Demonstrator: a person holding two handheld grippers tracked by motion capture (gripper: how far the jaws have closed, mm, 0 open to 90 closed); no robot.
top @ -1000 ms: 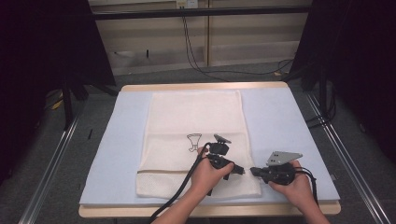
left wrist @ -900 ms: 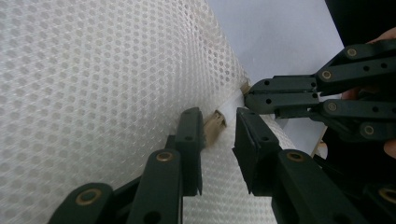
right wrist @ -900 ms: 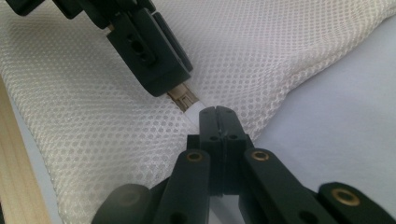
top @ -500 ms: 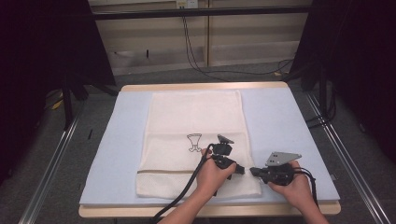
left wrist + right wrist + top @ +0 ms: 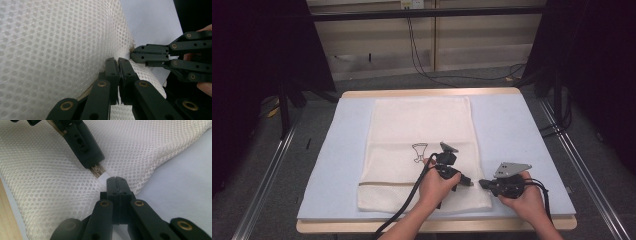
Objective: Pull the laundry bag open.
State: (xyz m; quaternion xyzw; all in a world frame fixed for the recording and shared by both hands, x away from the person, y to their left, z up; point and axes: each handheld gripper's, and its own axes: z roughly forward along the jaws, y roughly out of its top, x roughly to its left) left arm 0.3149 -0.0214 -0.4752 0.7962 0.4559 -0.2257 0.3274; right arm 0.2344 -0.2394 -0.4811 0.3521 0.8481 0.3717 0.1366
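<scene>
A white mesh bag (image 5: 422, 125) with a small black goblet print (image 5: 419, 151) lies flat on the blue mat (image 5: 512, 125). At its near right corner, my left gripper (image 5: 468, 183) is shut on the bag's mesh (image 5: 50, 50), close to the brown zipper end (image 5: 98, 171). Facing it tip to tip, my right gripper (image 5: 483, 184) is shut on the bag's edge (image 5: 140, 177). In the left gripper view my own tips (image 5: 117, 60) pinch the mesh, with the right gripper (image 5: 133, 53) just beyond. In the right gripper view my tips (image 5: 115, 179) nearly touch the left gripper (image 5: 96, 168).
The mat covers a wooden table (image 5: 427, 93) whose front edge lies just under my hands. A brown zipper band (image 5: 382, 184) crosses the bag's near end. Cables (image 5: 422, 60) run over the floor behind the table, and metal rails (image 5: 577, 155) flank it.
The left hand has edged slightly to the right, bringing its tips closer to the right gripper. The right hand has kept still.
</scene>
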